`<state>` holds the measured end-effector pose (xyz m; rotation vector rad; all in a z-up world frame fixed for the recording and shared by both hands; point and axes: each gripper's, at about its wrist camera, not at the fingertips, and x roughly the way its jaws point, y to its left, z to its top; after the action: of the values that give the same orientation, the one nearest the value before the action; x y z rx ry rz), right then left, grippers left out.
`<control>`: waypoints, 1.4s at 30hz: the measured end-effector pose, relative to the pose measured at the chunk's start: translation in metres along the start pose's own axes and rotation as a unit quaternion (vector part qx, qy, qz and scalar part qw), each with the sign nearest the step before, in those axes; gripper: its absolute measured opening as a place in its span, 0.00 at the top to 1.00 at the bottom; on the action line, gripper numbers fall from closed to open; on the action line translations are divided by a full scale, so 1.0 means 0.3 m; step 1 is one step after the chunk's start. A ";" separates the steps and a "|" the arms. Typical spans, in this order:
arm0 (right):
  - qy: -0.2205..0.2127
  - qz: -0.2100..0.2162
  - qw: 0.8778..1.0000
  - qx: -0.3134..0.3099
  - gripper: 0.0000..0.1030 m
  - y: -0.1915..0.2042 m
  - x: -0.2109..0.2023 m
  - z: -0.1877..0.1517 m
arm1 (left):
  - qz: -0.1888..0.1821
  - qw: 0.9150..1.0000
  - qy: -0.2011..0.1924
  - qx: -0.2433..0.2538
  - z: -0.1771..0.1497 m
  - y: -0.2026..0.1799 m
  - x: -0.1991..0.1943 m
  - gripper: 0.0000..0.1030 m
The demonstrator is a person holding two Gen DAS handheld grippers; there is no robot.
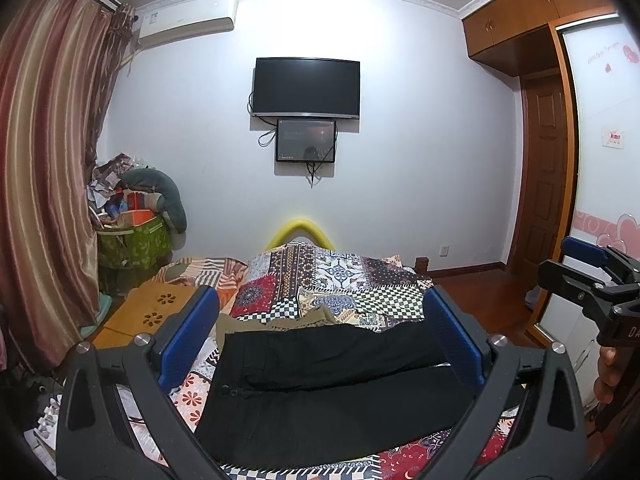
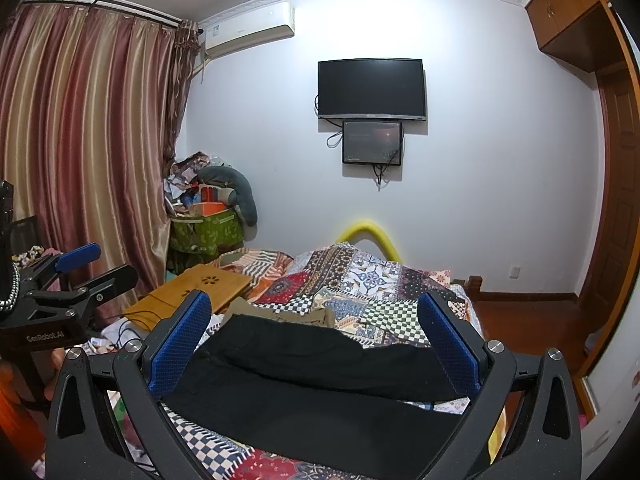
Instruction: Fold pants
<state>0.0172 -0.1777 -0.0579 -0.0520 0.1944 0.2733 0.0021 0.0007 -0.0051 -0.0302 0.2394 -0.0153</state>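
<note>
Bed [image 1: 352, 280] w/ patchwork quilt fills the lower half of both views. Striped curtain [image 1: 48, 160] hangs at 9 o'clock. Wooden wardrobe [image 1: 520, 20] sits at 1–2 o'clock. Wall TV [image 1: 306, 86] at 12, smaller screen [image 1: 306, 141] just under it, AC unit [image 1: 188, 20] at 11. Green storage box [image 1: 134, 242], piled w/ clutter, stands beside the curtain.

Black pants [image 1: 332, 384] lie flat on the quilt at 6 o'clock, one leg laid across the other, waistband button toward 8 o'clock. Khaki garment [image 1: 304, 318] peeks out just behind them. Wooden lap desk [image 1: 152, 312] rests on the bed at 9 o'clock.

Left tool [image 1: 320, 336] hangs over the pants, blue pads wide apart, holding nothing. Right tool [image 2: 316, 344] likewise: fingers spread wide, empty, above the pants.
</note>
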 end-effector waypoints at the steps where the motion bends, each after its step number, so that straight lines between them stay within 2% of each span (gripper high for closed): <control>1: -0.001 -0.001 1.000 -0.001 0.00 0.002 0.000 0.003 | 0.000 1.000 -0.001 0.000 0.000 0.002 0.000 0.00; 42: -0.002 0.004 1.000 -0.005 0.00 0.012 0.016 -0.020 | 0.000 1.000 -0.001 -0.012 -0.005 0.008 0.003 0.00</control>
<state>0.0195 -0.1735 -0.0646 -0.0608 0.1892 0.2830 0.0026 0.0030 -0.0068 -0.0532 0.2378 -0.0125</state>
